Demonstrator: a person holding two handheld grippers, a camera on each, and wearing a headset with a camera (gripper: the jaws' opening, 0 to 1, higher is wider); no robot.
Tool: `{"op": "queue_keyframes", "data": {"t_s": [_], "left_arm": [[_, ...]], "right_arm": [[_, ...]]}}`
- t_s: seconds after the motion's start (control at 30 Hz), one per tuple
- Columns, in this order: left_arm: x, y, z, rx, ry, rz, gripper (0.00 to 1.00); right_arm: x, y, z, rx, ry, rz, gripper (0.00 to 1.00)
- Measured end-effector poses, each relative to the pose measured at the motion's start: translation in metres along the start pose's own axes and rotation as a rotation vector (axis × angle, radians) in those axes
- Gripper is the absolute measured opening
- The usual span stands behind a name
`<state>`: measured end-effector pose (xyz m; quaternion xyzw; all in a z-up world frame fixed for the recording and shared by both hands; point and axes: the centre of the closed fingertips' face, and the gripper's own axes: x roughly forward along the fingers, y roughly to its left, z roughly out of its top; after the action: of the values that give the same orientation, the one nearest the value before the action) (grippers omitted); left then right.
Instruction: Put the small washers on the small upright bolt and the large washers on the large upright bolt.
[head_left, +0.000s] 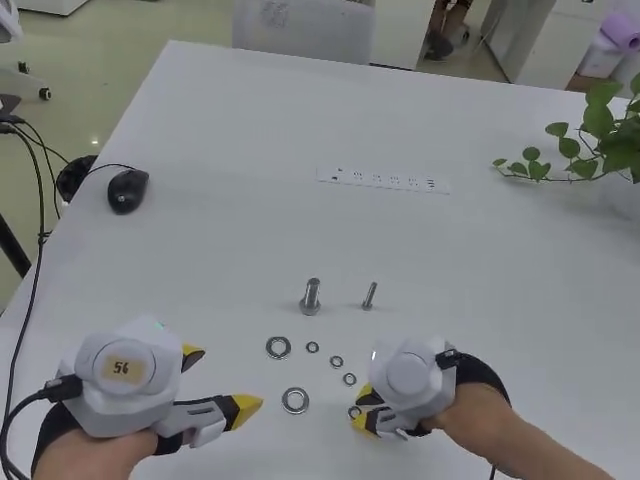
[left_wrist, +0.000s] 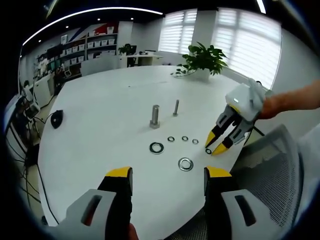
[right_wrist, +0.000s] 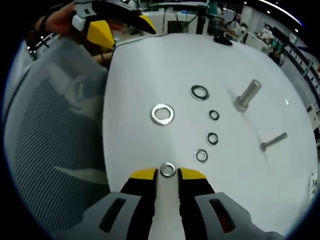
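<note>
Evidently both bolts stand head-down on the white table so that their shanks point up to take washers. The large bolt is near the middle of the head view, and the small bolt stands at its 3 o'clock, near but apart. The washers lie flat and loose toward 6 o'clock of the bolts, spread out so each can be taken singly. 1 large washer lies at 7 o'clock of the large bolt, and the second large washer lies farther out toward 6. 3 small washers run in a slanting row from 6 toward 5 o'clock, none touching. No washer sits on either bolt, so I judge the sorting barely begun.

The right gripper is low over the table at 5 o'clock in the head view, angled tips-first at the fourth small washer. In the right gripper view its jaws stand only a narrow gap apart, with that washer lying between the yellow tips. I cannot tell whether they press on it or merely bracket it. The narrow setting suits so thin a ring.

The left gripper hangs at 8 o'clock, released, with its jaws spread wide and holding nothing. It points toward the large washers, which I judge to be its likely share.
</note>
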<state>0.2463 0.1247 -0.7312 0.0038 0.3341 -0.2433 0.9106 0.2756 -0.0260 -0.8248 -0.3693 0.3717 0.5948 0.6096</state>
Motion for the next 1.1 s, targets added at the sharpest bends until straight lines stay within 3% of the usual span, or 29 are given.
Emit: {"op": "queue_keyframes", "data": {"t_s": [0.53, 1.1], "left_arm": [[0.0018, -0.0005, 0.0023, 0.004, -0.006, -0.001, 0.56], [-0.0013, 0.0034, 0.0023, -0.008, -0.015, 0.010, 0.56]], "right_arm": [[0.0012, -0.0028, -0.0008, -0.055, 0.101, 0.022, 0.14], [-0.0057, -0.0090, 0.0018, 0.067, 0.015, -0.027, 0.13]]}}
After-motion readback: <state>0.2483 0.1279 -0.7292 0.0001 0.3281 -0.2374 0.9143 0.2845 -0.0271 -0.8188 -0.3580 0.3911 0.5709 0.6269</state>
